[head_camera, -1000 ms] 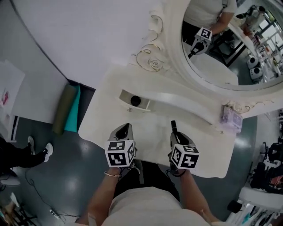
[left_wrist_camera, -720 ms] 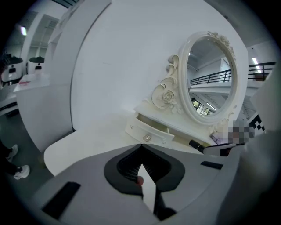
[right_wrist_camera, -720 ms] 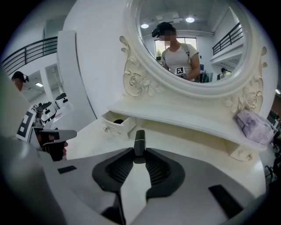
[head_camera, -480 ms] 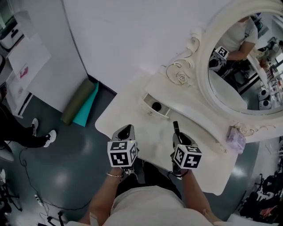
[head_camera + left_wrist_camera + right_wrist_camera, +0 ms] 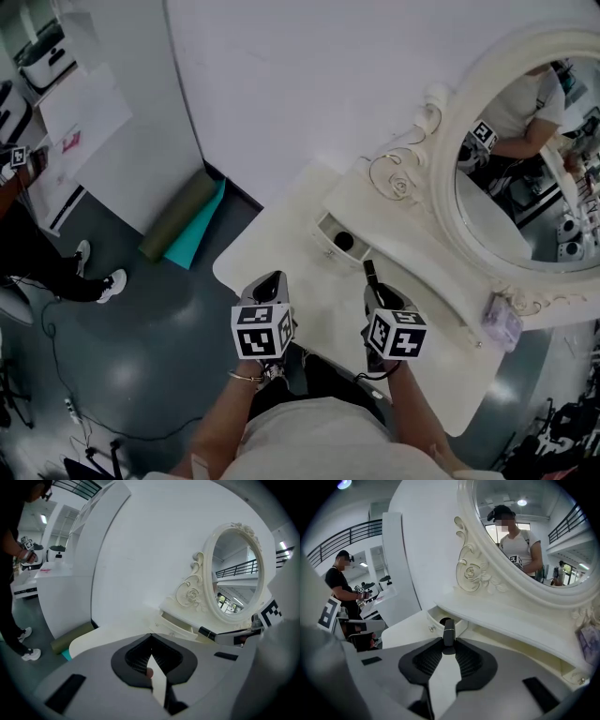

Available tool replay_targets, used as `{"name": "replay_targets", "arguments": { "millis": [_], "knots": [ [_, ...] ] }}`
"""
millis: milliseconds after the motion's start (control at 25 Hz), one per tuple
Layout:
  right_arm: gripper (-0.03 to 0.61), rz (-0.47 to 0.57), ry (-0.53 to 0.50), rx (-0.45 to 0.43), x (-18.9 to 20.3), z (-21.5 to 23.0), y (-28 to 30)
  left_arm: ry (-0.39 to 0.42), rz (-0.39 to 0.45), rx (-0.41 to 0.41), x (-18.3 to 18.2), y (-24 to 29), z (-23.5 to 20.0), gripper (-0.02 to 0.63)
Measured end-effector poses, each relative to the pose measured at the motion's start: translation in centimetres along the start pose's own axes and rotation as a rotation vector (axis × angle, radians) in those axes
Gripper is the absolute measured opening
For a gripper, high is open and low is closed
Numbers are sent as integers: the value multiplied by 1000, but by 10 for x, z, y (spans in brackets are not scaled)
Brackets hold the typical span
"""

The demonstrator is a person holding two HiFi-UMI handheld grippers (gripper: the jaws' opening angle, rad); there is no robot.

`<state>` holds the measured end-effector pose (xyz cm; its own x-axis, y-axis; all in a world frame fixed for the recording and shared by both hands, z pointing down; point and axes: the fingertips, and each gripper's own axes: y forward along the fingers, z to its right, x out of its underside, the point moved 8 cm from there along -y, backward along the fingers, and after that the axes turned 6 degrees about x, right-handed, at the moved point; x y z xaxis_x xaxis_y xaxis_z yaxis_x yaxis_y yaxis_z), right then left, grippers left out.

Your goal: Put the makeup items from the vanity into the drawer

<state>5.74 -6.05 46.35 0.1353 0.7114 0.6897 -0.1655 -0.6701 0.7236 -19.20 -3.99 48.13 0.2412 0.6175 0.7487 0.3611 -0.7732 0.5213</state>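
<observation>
Right gripper [image 5: 448, 648] grasped a black makeup tube [image 5: 449, 631]; left gripper [image 5: 151, 636] clenched empty.
End-pinched, the tube could have pivoted and missed the drawer [image 5: 434, 626].

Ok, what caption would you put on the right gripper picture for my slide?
Right gripper clamps a slim black makeup tube in its jaws, pointing at the small open cream drawer.
</observation>
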Motion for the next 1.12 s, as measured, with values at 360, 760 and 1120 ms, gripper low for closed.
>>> {"name": "replay_targets", "arguments": {
  "millis": [360, 760, 1120],
  "knots": [
    [100, 12, -73, -112, -24, -10, 26, 7, -26, -20, -6, 14, 2, 8],
    [100, -11, -132, -217, -53, -18, 60, 16, -82, -24, -7, 38, 5, 6],
    [100, -70, -174, -277, -65, -27, 89, -12, -104, -47, -4, 52, -3, 8]
  ]
}}
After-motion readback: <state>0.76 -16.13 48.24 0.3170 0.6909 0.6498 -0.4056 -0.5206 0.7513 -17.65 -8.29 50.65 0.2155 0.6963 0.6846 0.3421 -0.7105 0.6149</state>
